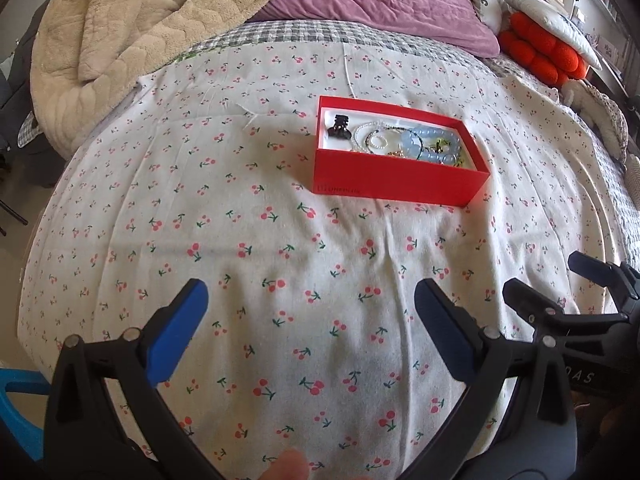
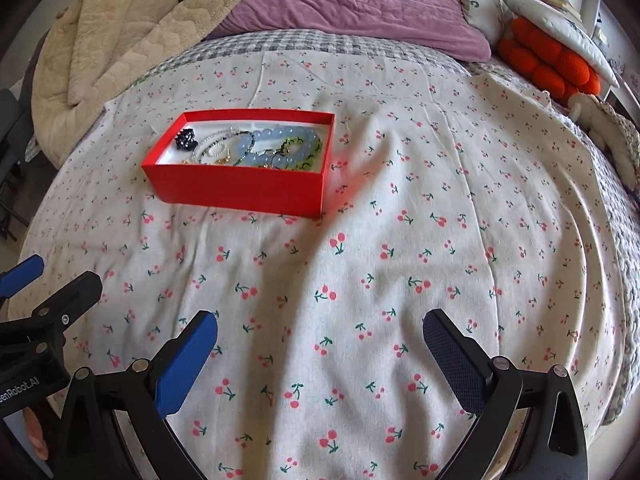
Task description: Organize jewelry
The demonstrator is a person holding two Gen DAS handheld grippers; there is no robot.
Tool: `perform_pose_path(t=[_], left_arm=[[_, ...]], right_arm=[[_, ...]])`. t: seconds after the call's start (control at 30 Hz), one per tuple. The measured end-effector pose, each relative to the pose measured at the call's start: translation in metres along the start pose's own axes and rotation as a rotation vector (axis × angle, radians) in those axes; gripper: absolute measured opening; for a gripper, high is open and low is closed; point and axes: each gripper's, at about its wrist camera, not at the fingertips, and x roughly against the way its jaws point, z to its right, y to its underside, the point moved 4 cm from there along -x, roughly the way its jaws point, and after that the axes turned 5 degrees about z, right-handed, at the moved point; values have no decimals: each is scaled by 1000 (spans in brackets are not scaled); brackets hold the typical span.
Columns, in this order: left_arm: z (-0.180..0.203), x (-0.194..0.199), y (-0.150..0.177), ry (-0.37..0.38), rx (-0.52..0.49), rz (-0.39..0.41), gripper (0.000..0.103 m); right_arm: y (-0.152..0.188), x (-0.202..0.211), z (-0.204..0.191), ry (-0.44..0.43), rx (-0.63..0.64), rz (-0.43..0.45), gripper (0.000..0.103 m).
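Left gripper [image 1: 312, 320]: jaws spread wide, blue pads facing each other, nothing between them. Right gripper [image 2: 320, 344]: jaws likewise spread wide, gap empty. Both pointed forward, side by side at about the same level. Right gripper's black fingers [image 1: 524, 300] showed just to the right of the left jaws; left gripper's blue-tipped finger [image 2: 24, 270] showed just to the left of the right jaws. Fingertip of the holding hand [image 1: 288, 466] showed below the left jaws.

One red rectangular cardboard box [image 2: 240, 190], one black plastic claw hair clip [image 2: 185, 138], one pale blue chunky bead strand [image 2: 276, 140], one white pearl bracelet [image 1: 378, 139], two blue-padded grippers.
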Motion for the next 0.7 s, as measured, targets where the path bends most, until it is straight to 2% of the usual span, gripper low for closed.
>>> perform_pose_path(t=[0.7], left_arm=[[6, -18, 5, -22, -13, -39, 102]], right_arm=[[-7, -11, 1, -3, -5, -12, 103]])
